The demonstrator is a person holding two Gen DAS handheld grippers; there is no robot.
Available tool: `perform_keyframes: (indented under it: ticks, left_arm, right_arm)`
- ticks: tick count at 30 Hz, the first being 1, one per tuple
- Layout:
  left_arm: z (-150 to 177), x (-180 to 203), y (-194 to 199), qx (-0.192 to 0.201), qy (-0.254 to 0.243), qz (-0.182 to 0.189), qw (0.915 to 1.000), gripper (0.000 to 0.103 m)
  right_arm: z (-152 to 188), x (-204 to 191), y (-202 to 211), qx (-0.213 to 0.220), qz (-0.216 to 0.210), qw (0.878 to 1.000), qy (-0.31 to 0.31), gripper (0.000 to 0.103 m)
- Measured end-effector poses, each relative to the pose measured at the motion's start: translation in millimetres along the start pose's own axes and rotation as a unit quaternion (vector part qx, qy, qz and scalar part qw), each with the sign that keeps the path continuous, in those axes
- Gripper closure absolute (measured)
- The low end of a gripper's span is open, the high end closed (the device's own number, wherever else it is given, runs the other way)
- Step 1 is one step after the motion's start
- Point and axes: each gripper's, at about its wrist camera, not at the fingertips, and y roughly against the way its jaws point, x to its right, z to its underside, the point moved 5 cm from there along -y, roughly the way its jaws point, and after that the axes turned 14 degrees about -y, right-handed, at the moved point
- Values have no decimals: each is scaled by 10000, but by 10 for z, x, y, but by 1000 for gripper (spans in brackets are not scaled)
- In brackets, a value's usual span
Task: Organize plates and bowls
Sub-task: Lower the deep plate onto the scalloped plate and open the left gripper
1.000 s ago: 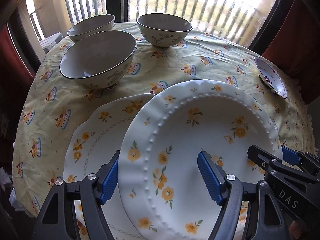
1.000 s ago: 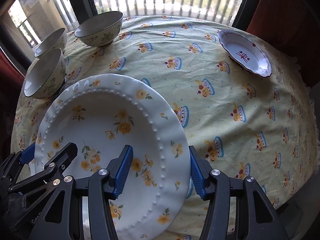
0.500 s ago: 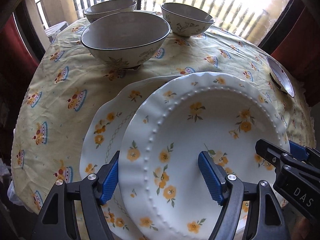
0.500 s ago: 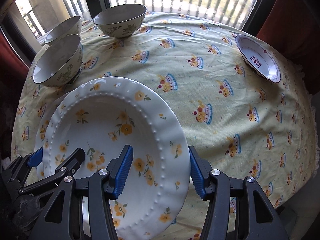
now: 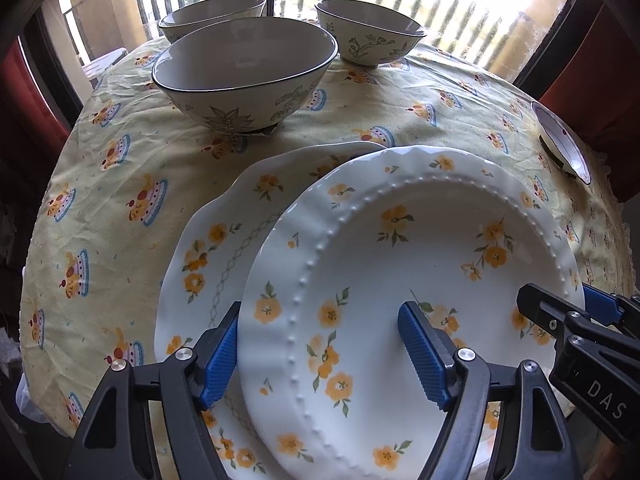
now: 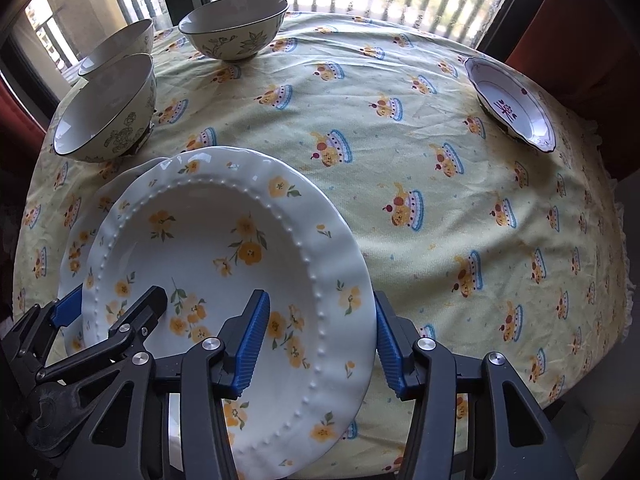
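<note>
Both grippers hold a white plate with yellow flowers and a beaded ring. My left gripper is shut on its left rim. My right gripper is shut on its right rim. The plate hangs tilted just above a second flowered plate lying on the tablecloth, overlapping its right part. Three leaf-patterned bowls stand beyond: a near one, one behind it, and one farther right.
A small white dish with a red mark sits at the far right edge of the round table, which has a yellow printed cloth. Windows with railings lie behind. The table edge drops off near me.
Both grippers with the plate have moved forward and down toward the lower plate and the near bowl. The held plate now sits lower over the lying plate.
</note>
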Motion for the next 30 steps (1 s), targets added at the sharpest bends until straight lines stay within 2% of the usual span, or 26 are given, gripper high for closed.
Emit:
perform_keyframes:
  ticks: [4, 6, 13, 18, 21, 22, 23, 25, 30]
  left_arm:
    - [-21, -5, 18, -169, -112, -709, 9973, 25]
    - [-28, 2, 27, -155, -139, -861, 9961, 25]
    - [-22, -22, 22, -268, -110, -713, 9970, 25]
    - [-31, -45, 94, -422, -13, -601, 9973, 25]
    - [-56, -53, 178, -344, -2, -566, 9978, 24]
    - [-65, -53, 191, -335, 28, -511, 9981, 24]
    - [-67, -52, 197, -335, 53, -452, 9984, 24]
    - [-62, -44, 191, -369, 53, -384, 9986, 23]
    - [-59, -44, 187, -374, -66, -490, 9981, 22]
  right_arm:
    - [19, -23, -48, -78, -57, 9999, -55, 57]
    - [39, -27, -65, -105, -104, 9998, -142, 57]
    - [59, -41, -52, -64, -100, 9998, -130, 57]
    - [-8, -70, 108, 369, -73, 9993, 61, 57]
    - [-37, -70, 98, 358, -132, 9992, 66, 57]
    - [-32, -68, 72, 309, -157, 9994, 55, 61]
    - [-18, -69, 41, 272, -116, 9995, 88, 71]
    - [10, -93, 17, 316, -81, 9993, 190, 71]
    - [23, -149, -17, 319, -48, 9992, 235, 71]
